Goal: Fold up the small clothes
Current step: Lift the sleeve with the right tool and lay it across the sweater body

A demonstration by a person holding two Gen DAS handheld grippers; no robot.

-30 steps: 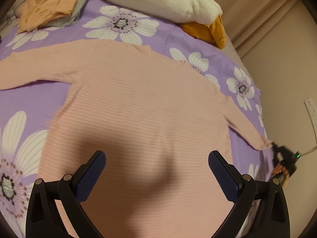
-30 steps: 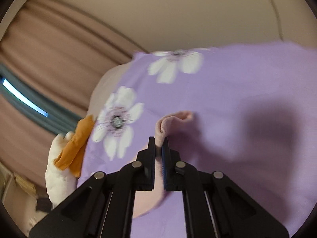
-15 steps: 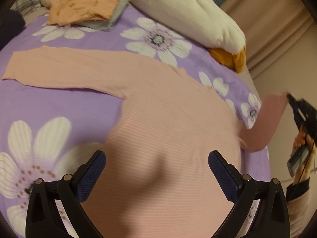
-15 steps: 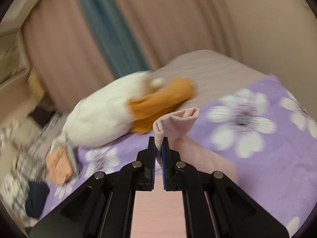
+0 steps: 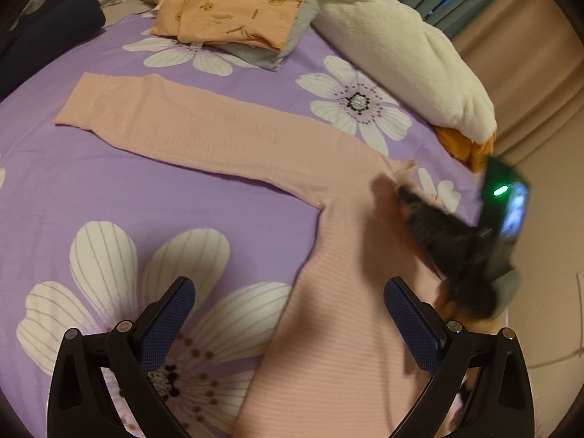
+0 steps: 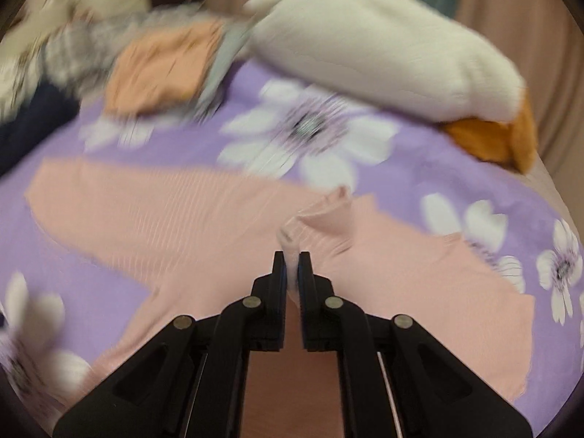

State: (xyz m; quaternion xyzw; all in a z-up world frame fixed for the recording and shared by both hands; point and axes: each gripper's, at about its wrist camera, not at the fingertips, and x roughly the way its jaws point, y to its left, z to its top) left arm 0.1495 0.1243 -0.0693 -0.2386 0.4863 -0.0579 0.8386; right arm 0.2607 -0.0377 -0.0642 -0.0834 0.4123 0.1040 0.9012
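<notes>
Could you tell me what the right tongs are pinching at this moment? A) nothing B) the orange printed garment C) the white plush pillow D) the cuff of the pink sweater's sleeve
D: the right tongs are shut on the sleeve cuff of the pink sweater, carried over its body.

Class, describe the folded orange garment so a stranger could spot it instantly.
Start from the purple flowered bedspread. At its far edge, left of the white plush toy, the orange garment lies on grey cloth. Unlike the plain pink sweater, it is printed with small cartoon figures.
</notes>
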